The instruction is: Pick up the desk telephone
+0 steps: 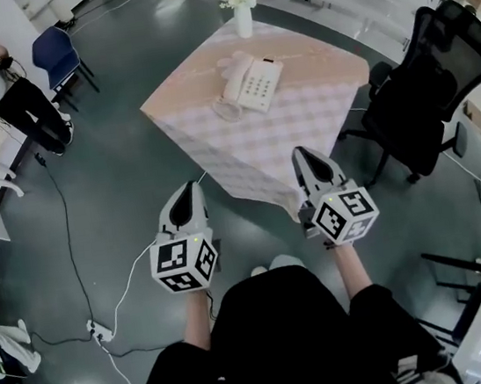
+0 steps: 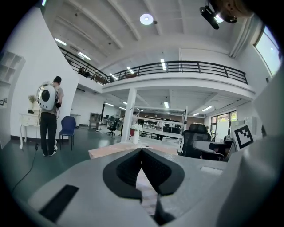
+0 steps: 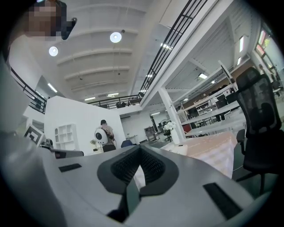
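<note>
so right now the phone (image 1: pixel 254 85) sits a bit past the middle of the worktop (image 1: pixel 312 132), on a pale checked cloth. it's angled, with the handset (image 1: pixel 234 74) lying down its left side and the keypad on the right. a vase (image 1: pixel 242 20) of white flowers stands further back near the far corner, apart from the phone. both grippers are short of the worktop edge and well away from the phone: left gripper (image 1: pixel 190 188) off the near corner, right gripper (image 1: pixel 303 153) just over the hanging cloth. left fingers (image 2: pixel 128 170) are clenched tip to tip with nothing in them, and the right fingers (image 3: pixel 156 166) are the same, so both need to open before anything gets grabbed. as for handling, i'd guess it's a light, hollow plastic shell: stiff enough not to flex, but smooth and a bit slippery on its sloped faces. the tricky part is probably the handset. it looks like it only rests in the cradle, so tipping the base could let it slide off and dangle on the cord (image 1: pixel 227 109) coiled at the near end. if it were me i'd pinch the base by its two long side edges, one gripper each side, low where the wall is straightest, and keep it level. going for the handset alone, the narrow middle bar is the obvious spot. the cloth might bunch up if the base gets dragged, so lift straight up.
</note>
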